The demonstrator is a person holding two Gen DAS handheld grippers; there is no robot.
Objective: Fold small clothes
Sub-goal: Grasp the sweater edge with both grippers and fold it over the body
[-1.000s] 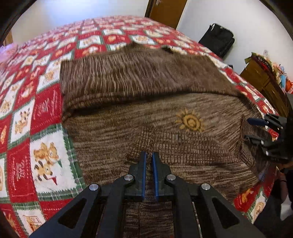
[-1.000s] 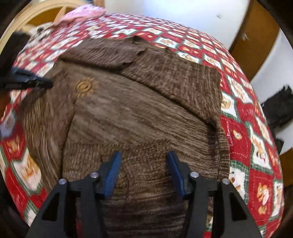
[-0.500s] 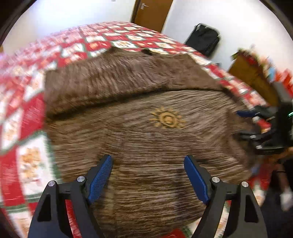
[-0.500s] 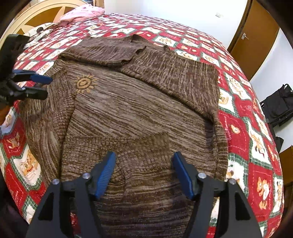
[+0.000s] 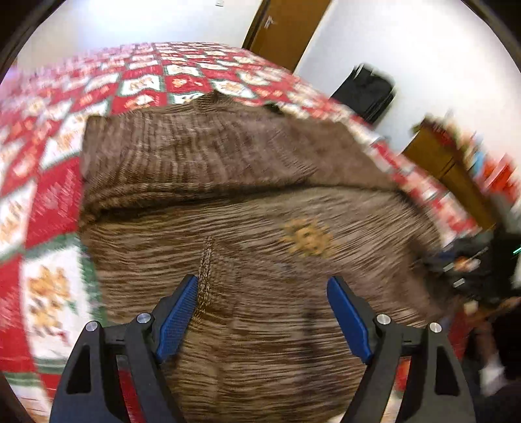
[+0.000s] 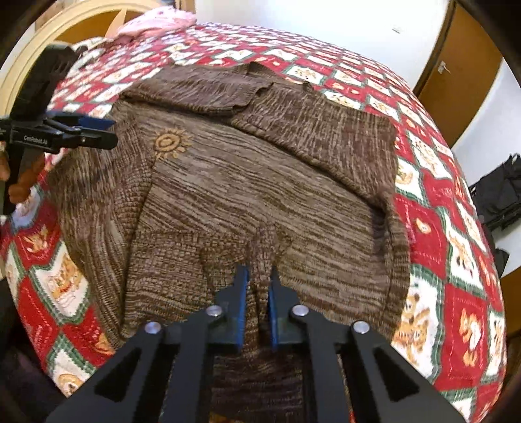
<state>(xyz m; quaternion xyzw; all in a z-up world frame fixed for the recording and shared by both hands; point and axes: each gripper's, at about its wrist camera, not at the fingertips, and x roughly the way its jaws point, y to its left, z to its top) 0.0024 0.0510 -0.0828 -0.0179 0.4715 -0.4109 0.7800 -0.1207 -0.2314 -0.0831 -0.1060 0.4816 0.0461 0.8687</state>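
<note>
We see the right gripper (image 6: 258, 294) clenched on a ridge of the brown sweater (image 6: 260, 182) at its near hem, on the side away from the sun emblem (image 6: 171, 143), while the left gripper (image 5: 262, 293) hangs released over the hem.

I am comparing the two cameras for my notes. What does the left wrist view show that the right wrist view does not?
Only the left wrist view: the left gripper from behind, open over the brown sweater, and a cluttered wooden cabinet.
Only the right wrist view: the right gripper shut on a pinched ridge of sweater, a pink cloth, and a curved wooden bed frame.
Both: the sweater's sun emblem, the red patterned quilt, a door, a black bag.
</note>
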